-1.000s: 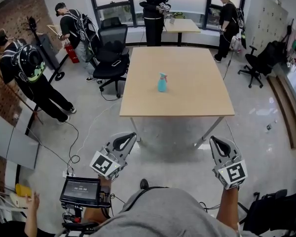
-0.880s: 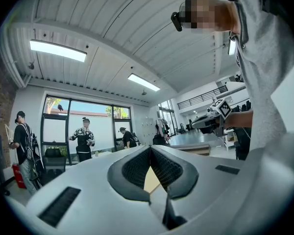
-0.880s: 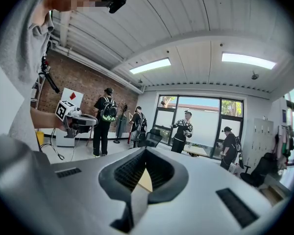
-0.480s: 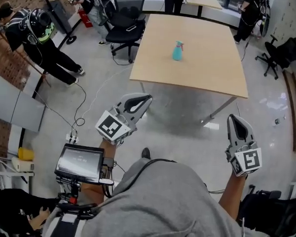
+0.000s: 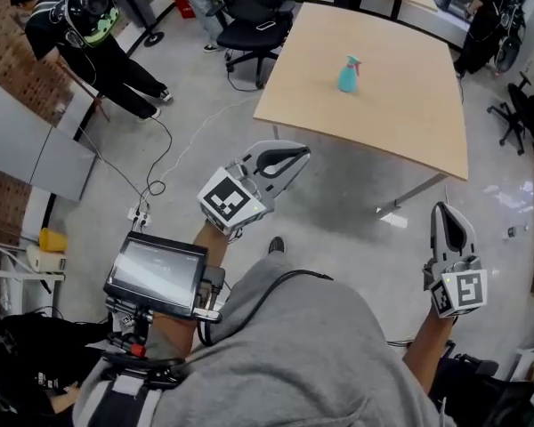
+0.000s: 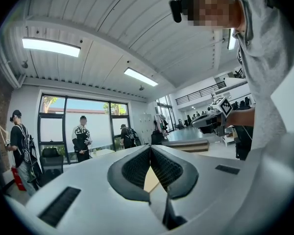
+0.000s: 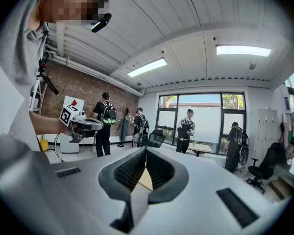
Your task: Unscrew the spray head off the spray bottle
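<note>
Where the polished grey floor [image 5: 338, 212] runs beneath it, item one: a light wooden table [image 5: 400, 114], square-topped and bare but for one bottle.

Item two: a black office chair [image 5: 258, 25] just beside the table's left edge.

Item three: a dark screen unit [image 5: 156, 274] at the wearer's left hip.

Item four: the left gripper [image 5: 301, 156], white with a marker cube, held over the floor near the table's front corner. Its jaws are pressed together with nothing between them.

Item five: the right gripper [image 5: 447, 210], lower right, over the floor in front of the table. Its jaws are likewise closed and empty.

Item six: a teal spray bottle [image 5: 348, 74], upright on the table with its spray head on top, well apart from both grippers.
</note>
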